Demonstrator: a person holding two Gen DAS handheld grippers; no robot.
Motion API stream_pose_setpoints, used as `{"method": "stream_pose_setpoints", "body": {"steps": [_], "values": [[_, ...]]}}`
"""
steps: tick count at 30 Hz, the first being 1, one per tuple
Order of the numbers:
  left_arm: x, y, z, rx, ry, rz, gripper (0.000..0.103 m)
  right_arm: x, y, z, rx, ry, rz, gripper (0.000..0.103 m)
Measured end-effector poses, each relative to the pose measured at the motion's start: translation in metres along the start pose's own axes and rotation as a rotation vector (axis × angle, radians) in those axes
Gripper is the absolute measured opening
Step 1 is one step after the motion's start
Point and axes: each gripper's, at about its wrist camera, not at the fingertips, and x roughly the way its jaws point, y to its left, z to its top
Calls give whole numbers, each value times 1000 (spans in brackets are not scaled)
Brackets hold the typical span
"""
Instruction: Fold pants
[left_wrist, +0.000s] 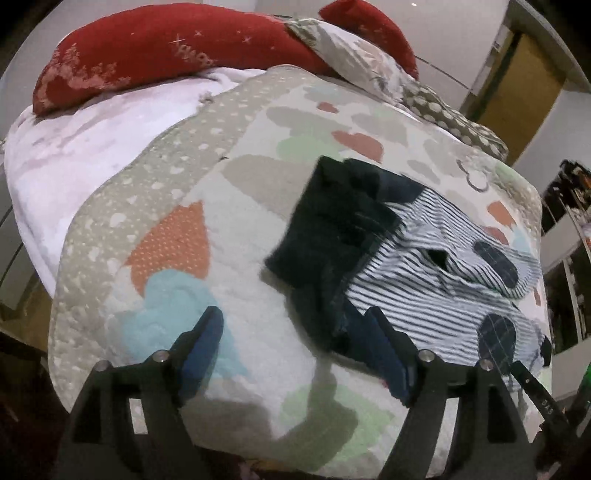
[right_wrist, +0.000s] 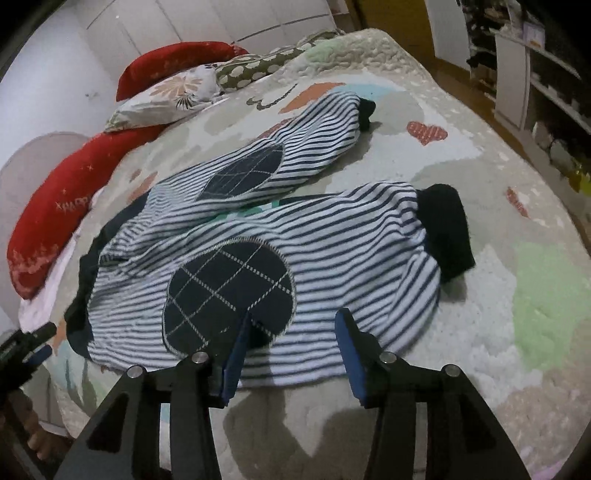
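Striped navy-and-white pants (right_wrist: 332, 229) lie spread on the quilt, legs apart, each with a dark checked knee patch (right_wrist: 229, 291) and a black cuff (right_wrist: 447, 229). My right gripper (right_wrist: 293, 326) stands open just over the near leg's lower edge, beside the patch, with only fabric below the pads. In the left wrist view the pants (left_wrist: 424, 251) lie bunched, with the dark waistband (left_wrist: 332, 229) toward me. My left gripper (left_wrist: 295, 326) is open with nothing between its fingers; its right finger (left_wrist: 384, 343) sits by the waistband's edge.
A patterned quilt (right_wrist: 480, 332) covers the bed. Red pillows (left_wrist: 166, 48) and a floral pillow (right_wrist: 173, 92) lie at the head, with a white blanket (left_wrist: 92, 147) to one side. Shelves (right_wrist: 546, 74) stand beyond the bed's far edge.
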Motion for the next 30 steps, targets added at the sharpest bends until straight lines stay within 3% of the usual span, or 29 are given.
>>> {"method": "stream_pose_setpoints", "body": {"steps": [5, 12, 14, 17, 30], "values": [[-17, -14, -11, 61, -55, 6, 77, -16, 13, -17, -42, -48, -34, 54], [-60, -24, -28, 112, -189, 35, 79, -37, 35, -39, -92, -68, 6, 54], [-71, -24, -33, 115, -223, 35, 87, -46, 39, -48, -95, -84, 4, 55], [-84, -28, -44, 139, -275, 42, 89, -54, 44, -61, -94, -100, 0, 58], [-76, -58, -70, 267, -216, 31, 89, -53, 55, -69, -120, -90, -22, 59]]}}
